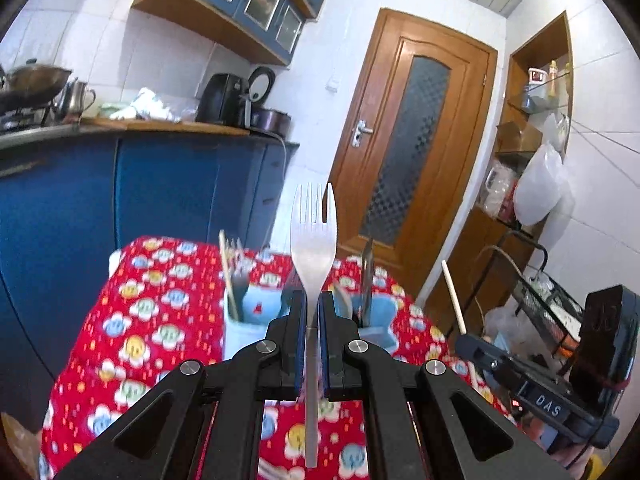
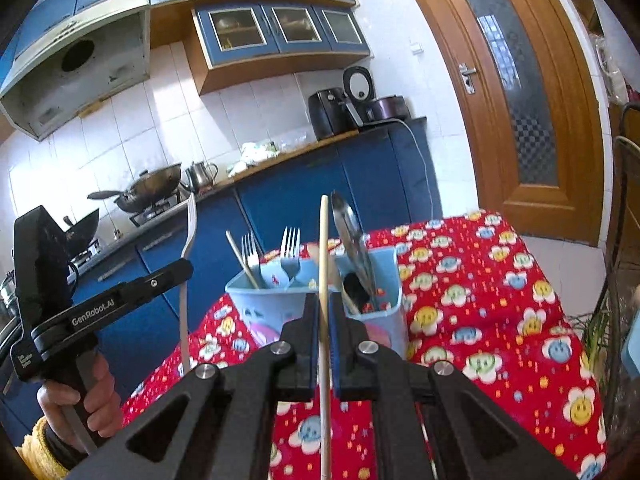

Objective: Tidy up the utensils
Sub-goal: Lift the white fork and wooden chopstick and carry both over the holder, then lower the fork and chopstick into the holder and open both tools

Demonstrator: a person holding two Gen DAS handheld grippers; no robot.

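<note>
Both grippers were loaded and raised above the holder (image 2: 316,304), a light blue two-part bin on the red cloth (image 2: 500,300). The left gripper (image 1: 313,320) was clamped on a fork (image 1: 314,240), tines up, handle running down between the pads at frame centre. The right gripper (image 2: 325,320) was clamped on a chopstick (image 2: 324,260), upright, tip at mid-frame. Risks, as I judged them: both items were thin and pinched near mid-length, so either could pivot or slip in the pads on the way down; the fork would go in handle first, and that handle could catch the bin rim or the forks (image 2: 290,252) already standing in the left part. The chopstick could snag the spoon (image 2: 352,240) leaning in the right part, or tip the light bin. The grippers were near each other, so a clash was possible. The bin sat just beyond and below both grippers, lower centre in each view.
</note>
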